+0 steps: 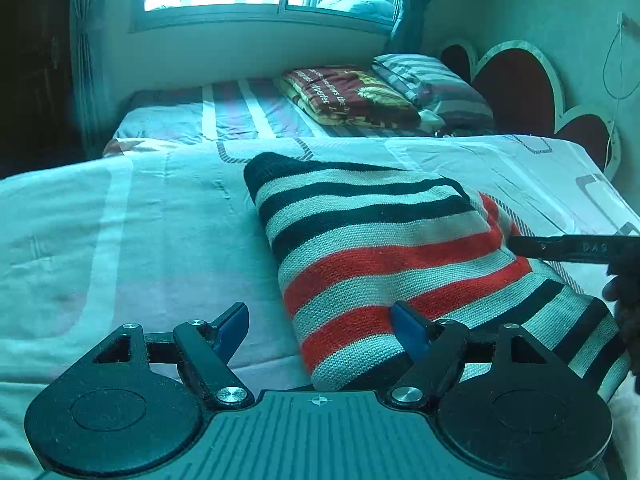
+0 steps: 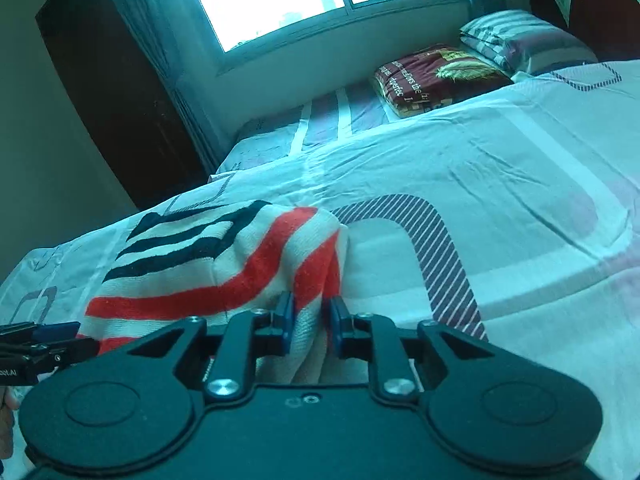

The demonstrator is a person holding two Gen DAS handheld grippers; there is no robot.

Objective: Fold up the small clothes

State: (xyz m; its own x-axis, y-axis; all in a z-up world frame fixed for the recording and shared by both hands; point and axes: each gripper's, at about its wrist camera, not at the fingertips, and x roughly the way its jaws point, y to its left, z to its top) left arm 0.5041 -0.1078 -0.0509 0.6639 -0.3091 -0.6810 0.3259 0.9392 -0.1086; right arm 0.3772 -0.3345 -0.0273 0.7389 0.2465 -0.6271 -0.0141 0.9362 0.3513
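Observation:
A knitted garment [image 1: 380, 240] with black, white and red stripes lies folded on the pale bedsheet [image 1: 140, 220]. My left gripper [image 1: 320, 330] stands open at its near left edge. One blue pad is over the sheet and the other rests on the knit. In the right wrist view my right gripper [image 2: 312, 320] is shut on a bunched fold of the same garment [image 2: 224, 264], and the cloth rises in a ridge from the pads. The right gripper's finger [image 1: 572, 246] reaches in from the right edge. The left gripper [image 2: 40, 340] shows at the left edge of the right wrist view.
A folded maroon blanket [image 1: 352, 94] and a striped pillow [image 1: 432, 80] lie at the far end of the bed by a heart-shaped headboard [image 1: 516, 88]. A dark wardrobe [image 2: 112, 92] stands left of the window. A hand [image 1: 624, 300] shows at the right edge.

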